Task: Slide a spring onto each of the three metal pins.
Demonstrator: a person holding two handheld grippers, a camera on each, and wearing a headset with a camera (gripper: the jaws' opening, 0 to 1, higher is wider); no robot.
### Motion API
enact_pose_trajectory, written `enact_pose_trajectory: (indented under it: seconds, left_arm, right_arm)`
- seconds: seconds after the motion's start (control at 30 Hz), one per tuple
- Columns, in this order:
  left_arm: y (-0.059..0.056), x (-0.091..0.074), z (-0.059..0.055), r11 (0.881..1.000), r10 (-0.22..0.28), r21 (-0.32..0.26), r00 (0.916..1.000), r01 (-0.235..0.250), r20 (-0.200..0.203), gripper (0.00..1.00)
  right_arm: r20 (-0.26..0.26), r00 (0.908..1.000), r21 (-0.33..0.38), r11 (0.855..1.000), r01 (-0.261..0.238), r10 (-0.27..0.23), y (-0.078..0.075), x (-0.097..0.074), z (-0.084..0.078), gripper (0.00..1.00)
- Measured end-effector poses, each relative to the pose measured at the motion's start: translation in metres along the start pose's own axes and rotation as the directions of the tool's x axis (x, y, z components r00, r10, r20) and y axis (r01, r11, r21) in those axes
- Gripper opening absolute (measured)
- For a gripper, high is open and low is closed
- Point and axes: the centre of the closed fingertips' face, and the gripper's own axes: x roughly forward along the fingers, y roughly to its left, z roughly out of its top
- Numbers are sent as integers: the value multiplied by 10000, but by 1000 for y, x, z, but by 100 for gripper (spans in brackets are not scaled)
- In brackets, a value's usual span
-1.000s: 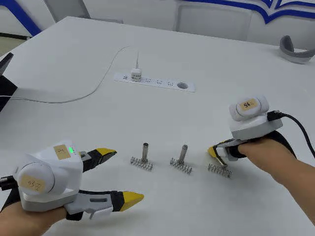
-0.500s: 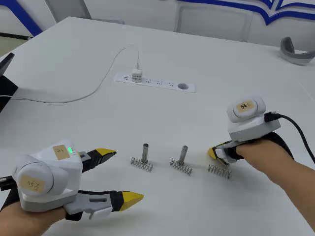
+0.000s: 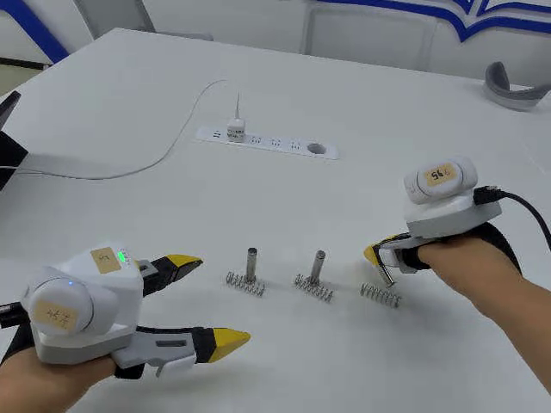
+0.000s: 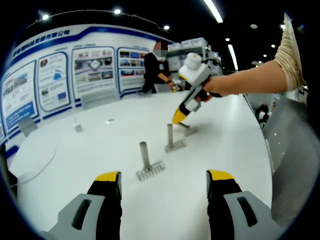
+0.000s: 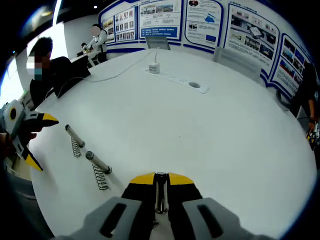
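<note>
In the head view, the middle pin (image 3: 318, 265) stands upright on the white surface (image 3: 284, 198). It is a short grey metal rod, and it carries no spring. The left pin (image 3: 251, 262), of the same kind and also bare, stands just to its left. Three small coiled wire springs lie flat on the surface. The middle spring (image 3: 314, 290) lies at the middle pin's foot and the left spring (image 3: 245, 284) at the left pin's foot. The right spring (image 3: 380, 295) lies to the middle pin's right.

The right gripper (image 3: 376, 255) hangs right of the middle pin. Its fingers are closed on the held pin (image 3: 386, 274), which tilts down toward the right spring. The left gripper (image 3: 207, 299) sits well left of the middle pin, fingers spread wide and empty.

In the left gripper view, the fingers (image 4: 107, 177) gape with nothing between them. The left pin (image 4: 144, 155) stands ahead and the middle pin (image 4: 170, 137) stands beyond it. The right gripper (image 4: 179, 116) is past that.

In the right gripper view, the fingers (image 5: 142, 181) are closed on the held pin (image 5: 160, 197), a slim, shiny rod. The middle pin (image 5: 97, 161) stands off to the left with its spring (image 5: 101, 177) beside it.
</note>
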Motion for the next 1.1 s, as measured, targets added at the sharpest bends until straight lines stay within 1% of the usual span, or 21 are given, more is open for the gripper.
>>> enact_pose_trajectory:
  seconds: [0.17, 0.37, 0.53, 0.77, 1.0, 1.1]
  left_arm:
    - [-2, 0, 2, 10000, -42, 69, 10000, 42, 42, 70]
    - [-2, -1, 3, 10000, -45, 87, 10000, 45, 51, 70]
    - [-2, -2, 4, 9999, -14, 103, 10000, 13, 81, 70]
    - [-3, -1, 5, 9999, -49, 135, 9999, 48, 95, 70]
    - [-3, -1, 6, 9999, -25, 145, 9999, 23, 119, 70]
    - [-4, -2, 6, 9999, -24, 146, 9999, 22, 114, 70]
  right_arm:
    - [241, 9997, -43, 10000, 81, -80, 4, -11, 2, 9]
    - [423, 9990, -24, 9999, 117, -116, 9, -20, 1, 9]
    - [672, 9975, -31, 9998, 214, -212, 10, -27, 0, 9]
    - [677, 9975, 7, 9998, 202, -202, 12, -32, -5, 9]
    - [776, 9968, 177, 9997, 187, -201, 10, -37, -11, 9]
    - [793, 9967, 132, 9998, 169, -179, 9, -37, -11, 9]
